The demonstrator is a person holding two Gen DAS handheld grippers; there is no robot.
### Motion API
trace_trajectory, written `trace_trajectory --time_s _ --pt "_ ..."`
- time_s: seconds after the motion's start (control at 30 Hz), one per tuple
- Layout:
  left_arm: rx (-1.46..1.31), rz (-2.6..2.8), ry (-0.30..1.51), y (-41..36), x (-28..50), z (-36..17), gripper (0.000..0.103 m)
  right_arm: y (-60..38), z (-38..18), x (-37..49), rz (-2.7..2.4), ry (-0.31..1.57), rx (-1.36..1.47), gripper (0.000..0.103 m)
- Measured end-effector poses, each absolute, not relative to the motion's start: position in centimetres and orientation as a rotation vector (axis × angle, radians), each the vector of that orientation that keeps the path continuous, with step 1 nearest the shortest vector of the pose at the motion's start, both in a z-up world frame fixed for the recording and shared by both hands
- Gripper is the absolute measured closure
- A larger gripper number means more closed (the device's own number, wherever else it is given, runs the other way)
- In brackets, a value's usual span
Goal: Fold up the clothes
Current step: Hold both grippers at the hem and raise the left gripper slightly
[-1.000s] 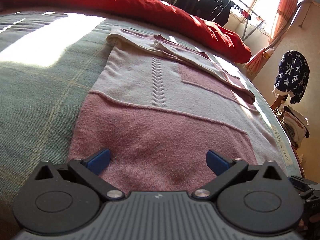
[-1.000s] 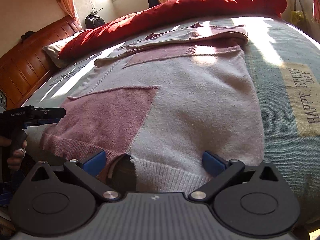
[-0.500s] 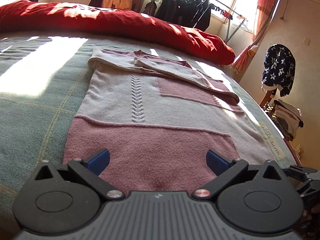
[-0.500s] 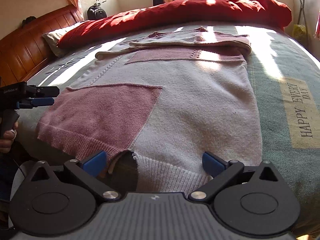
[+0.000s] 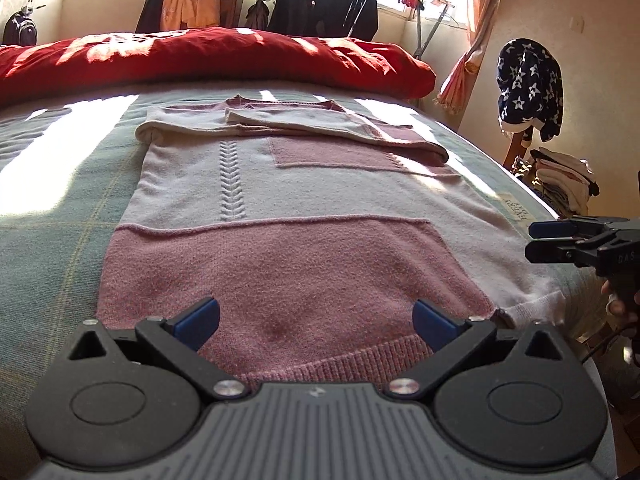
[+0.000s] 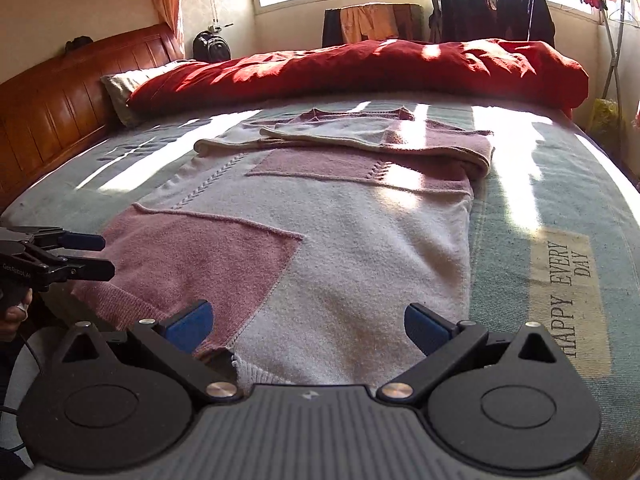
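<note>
A pink and pale grey knitted sweater [image 5: 280, 216] lies flat in the middle of both views, on a pale green bedspread [image 5: 60, 216], its sleeves folded across the chest at the far end and its ribbed hem at the bottom of the frame, hanging slightly over the near edge of the bed.

The left claw [image 5: 316, 320] sits at the bottom centre of its view, its blue-padded fingers spread wide above the pink hem panel, holding nothing. The right claw [image 6: 306, 322] is equally wide open and empty, over the grey part of the hem and the slit beside it. Each claw shows at the side edge of the other's view, gripped by a hand [image 6: 14, 314].

Beyond the sweater, a red duvet [image 6: 360, 72] is heaped across the upper frame. A wooden headboard [image 6: 52, 92] stands at upper left of the right view, and a clothes rack [image 5: 332, 4] with dark garments at the top.
</note>
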State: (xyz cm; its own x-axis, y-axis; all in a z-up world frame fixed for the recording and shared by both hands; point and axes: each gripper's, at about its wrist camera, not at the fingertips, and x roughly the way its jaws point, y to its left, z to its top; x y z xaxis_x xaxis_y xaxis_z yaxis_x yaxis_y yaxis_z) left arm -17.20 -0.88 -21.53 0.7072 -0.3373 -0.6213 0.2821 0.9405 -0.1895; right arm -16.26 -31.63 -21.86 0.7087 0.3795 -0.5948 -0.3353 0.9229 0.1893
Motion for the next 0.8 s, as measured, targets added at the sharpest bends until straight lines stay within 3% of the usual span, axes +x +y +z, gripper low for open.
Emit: trace_trajectory --time_s 0.37,0.8 --pt "-0.092 -0.313 0.728 -0.6 -17.0 -21.8 0.001 -34.0 -24.2 -6.5 0.353 0.736 0.237 0.000" --pt "0.016 -0.299 0.767 -2.1 -15.9 -23.3 0.001 -33.4 -24.3 -10.5 0.424 0.726 0.001 0.000"
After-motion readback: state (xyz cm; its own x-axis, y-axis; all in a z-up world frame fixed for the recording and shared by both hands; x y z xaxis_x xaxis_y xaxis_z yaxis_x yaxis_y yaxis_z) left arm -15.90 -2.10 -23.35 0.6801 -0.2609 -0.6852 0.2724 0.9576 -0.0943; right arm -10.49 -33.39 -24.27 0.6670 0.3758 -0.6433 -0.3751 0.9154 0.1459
